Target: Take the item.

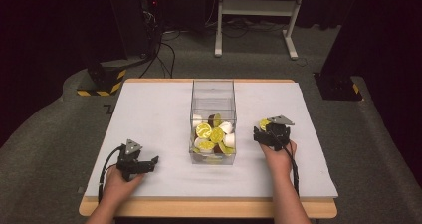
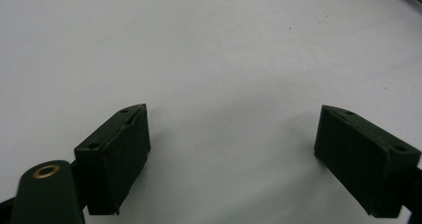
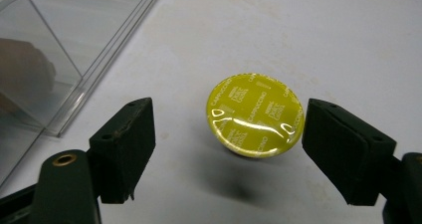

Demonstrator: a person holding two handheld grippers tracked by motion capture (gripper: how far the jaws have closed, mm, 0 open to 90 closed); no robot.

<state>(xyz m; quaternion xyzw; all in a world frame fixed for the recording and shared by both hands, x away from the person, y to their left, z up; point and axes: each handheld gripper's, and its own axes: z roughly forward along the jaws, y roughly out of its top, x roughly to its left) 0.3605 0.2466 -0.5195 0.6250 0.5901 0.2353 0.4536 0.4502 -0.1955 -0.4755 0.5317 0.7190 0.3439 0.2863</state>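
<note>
- Black jaw pads of right gripper (image 3: 229, 152) sit closest to lens in right gripper view, spread wide, w/ a yellow-lidded capsule (image 3: 255, 115) between them, nearer the right pad; gap on both sides, nothing pinched.
- Capsule lid is glossy yellow w/ white print, facing up & tilted a bit; it casts a shadow on the white table top (image 3: 348, 45). Can't tell if it rests on the surface or sits just above it.
- Left of that capsule in same view: clear plastic box (image 3: 74, 50), its corner & base edge near the left pad but apart from it.
- High view: right gripper (image 1: 271, 133) just right of clear box (image 1: 213, 122), held by right hand (image 1: 279, 157); a bit of yellow capsule (image 1: 263, 124) peeks at its far-left side.
- Box stands mid-table, upright, open top, holding a heap of capsules (image 1: 213, 137), yellow, white & brown lids mixed.
- Left gripper (image 2: 231, 149) in its own view: jaws spread wide over bare white table, nothing between.
- High view: left gripper (image 1: 149, 163) low on table, near front-left, well apart from box, left hand (image 1: 119, 181) behind it.
</note>
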